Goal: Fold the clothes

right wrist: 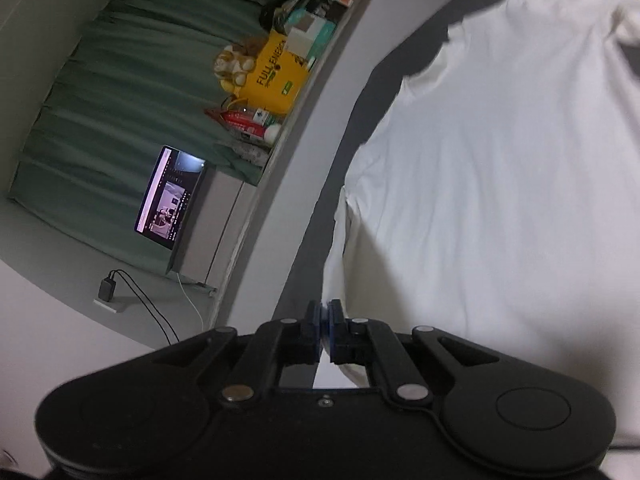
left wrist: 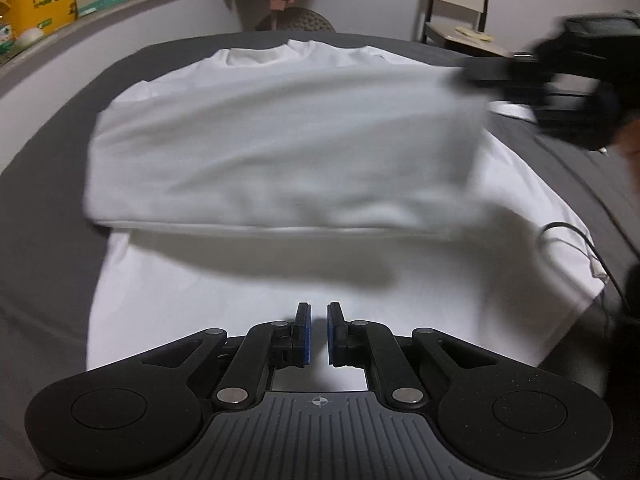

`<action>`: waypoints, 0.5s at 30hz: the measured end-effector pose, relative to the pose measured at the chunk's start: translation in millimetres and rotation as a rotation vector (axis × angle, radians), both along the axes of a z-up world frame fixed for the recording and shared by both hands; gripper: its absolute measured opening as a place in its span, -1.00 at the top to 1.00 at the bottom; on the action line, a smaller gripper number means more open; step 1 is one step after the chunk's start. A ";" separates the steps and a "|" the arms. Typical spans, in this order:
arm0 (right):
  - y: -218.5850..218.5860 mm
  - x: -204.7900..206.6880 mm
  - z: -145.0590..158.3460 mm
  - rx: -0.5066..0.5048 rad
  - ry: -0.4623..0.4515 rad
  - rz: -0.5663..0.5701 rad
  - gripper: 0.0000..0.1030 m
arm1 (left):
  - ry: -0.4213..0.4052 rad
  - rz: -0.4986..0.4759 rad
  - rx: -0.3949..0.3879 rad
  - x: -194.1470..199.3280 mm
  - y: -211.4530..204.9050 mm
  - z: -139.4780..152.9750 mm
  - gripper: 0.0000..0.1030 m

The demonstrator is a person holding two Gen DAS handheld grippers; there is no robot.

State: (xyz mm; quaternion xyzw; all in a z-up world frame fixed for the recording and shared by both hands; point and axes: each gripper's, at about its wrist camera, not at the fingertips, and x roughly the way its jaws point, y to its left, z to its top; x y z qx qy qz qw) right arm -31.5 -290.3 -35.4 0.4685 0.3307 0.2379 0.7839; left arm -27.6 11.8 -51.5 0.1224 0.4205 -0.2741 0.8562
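Observation:
A white T-shirt (left wrist: pixel 280 140) lies on a dark grey bed (left wrist: pixel 48 184). One side of it is lifted and hangs across the middle, blurred, casting a shadow on the flat part below. My right gripper (left wrist: pixel 476 76) holds that lifted edge at the upper right of the left wrist view. In the right wrist view its jaws (right wrist: pixel 325 312) are shut on a thin fold of the white T-shirt (right wrist: pixel 500 184). My left gripper (left wrist: pixel 319 316) hovers over the shirt's near part with a narrow gap between its blue pads, holding nothing.
A ledge along the wall carries a yellow box (left wrist: pixel 40 4) and other boxes. A chair (left wrist: pixel 460 8) stands behind the bed at the right. A black cable (left wrist: pixel 576 240) lies on the shirt's right edge. A lit laptop (right wrist: pixel 172 196) sits by green curtains.

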 end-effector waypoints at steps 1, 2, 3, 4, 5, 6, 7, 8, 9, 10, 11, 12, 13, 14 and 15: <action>-7.2 -6.6 1.9 0.001 0.011 -0.010 0.91 | -0.001 0.007 0.003 0.6 0.7 0.3 0.88; -13.4 -13.4 -0.9 0.009 0.024 -0.034 0.91 | -0.002 0.013 0.007 1.3 1.3 0.5 0.88; -19.6 -20.2 -3.9 0.018 0.038 -0.058 0.91 | -0.001 0.021 0.009 2.1 1.8 0.4 0.88; -25.8 -27.4 -10.0 0.036 0.070 -0.080 0.91 | -0.001 0.026 0.010 2.9 2.1 0.3 0.88; -30.4 -32.9 -15.0 0.060 0.084 -0.100 0.91 | -0.004 0.032 0.010 3.5 2.3 0.4 0.88; -34.9 -38.3 -19.9 0.084 0.098 -0.120 0.91 | -0.014 0.038 0.009 3.9 2.5 0.4 0.88; -35.4 -37.7 -19.7 0.090 0.083 -0.115 0.91 | -0.028 0.044 0.010 4.6 2.2 0.1 0.88; -35.8 -36.8 -19.5 0.095 0.066 -0.109 0.91 | -0.041 0.050 0.011 5.2 1.9 -0.2 0.88; -33.9 -34.8 -18.6 0.114 0.046 -0.103 0.91 | -0.054 0.055 0.013 6.0 1.4 -0.5 0.88; -32.8 -32.6 -18.2 0.154 0.032 -0.097 0.91 | -0.065 0.057 0.023 7.3 -0.3 -0.7 0.88; -30.9 -29.9 -17.5 0.206 0.021 -0.081 0.91 | -0.086 0.052 0.047 7.5 -3.0 -0.8 0.88; -26.4 -22.9 -14.3 0.246 0.006 -0.067 0.91 | -0.116 0.038 0.096 6.2 -7.5 -0.5 0.88; -21.5 -16.4 -9.3 0.275 -0.009 -0.063 0.91 | -0.145 0.022 0.142 4.9 -11.6 0.1 0.88; -16.9 -7.8 -0.4 0.300 -0.019 -0.056 0.91 | -0.171 -0.002 0.170 3.1 -14.3 1.9 0.88; -12.2 0.9 8.6 0.325 -0.028 -0.050 0.91 | -0.192 -0.030 0.188 0.8 -16.7 3.6 0.88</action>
